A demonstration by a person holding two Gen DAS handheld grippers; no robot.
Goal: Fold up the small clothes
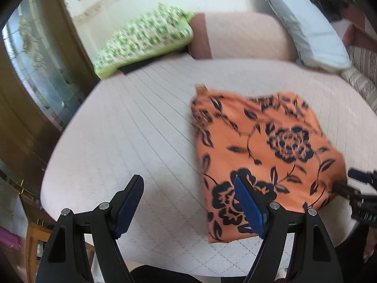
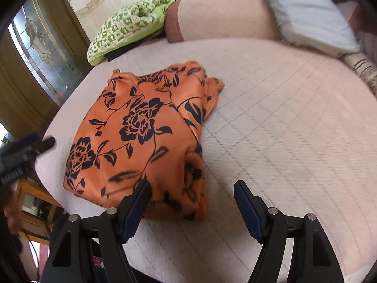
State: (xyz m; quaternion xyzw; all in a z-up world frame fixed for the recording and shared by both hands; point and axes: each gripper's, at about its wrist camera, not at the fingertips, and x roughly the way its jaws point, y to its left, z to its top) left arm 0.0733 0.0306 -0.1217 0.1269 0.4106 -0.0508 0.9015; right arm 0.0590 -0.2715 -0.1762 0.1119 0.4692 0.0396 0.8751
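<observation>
Orange garment with a black floral print (image 2: 139,136), folded into a compact rectangle, lies flat on the quilted pale-pink mattress (image 2: 282,129), near its front edge. Left tongs (image 1: 188,202) and right tongs (image 2: 192,208) both gape empty above it, apparently released after a fold. Motion blur obscures the layers; the far sleeve edge looks bunched.

Both wrist cams look down-fwd, close over bed (image 1: 141,108); share orange garment (image 2: 141,127)
</observation>
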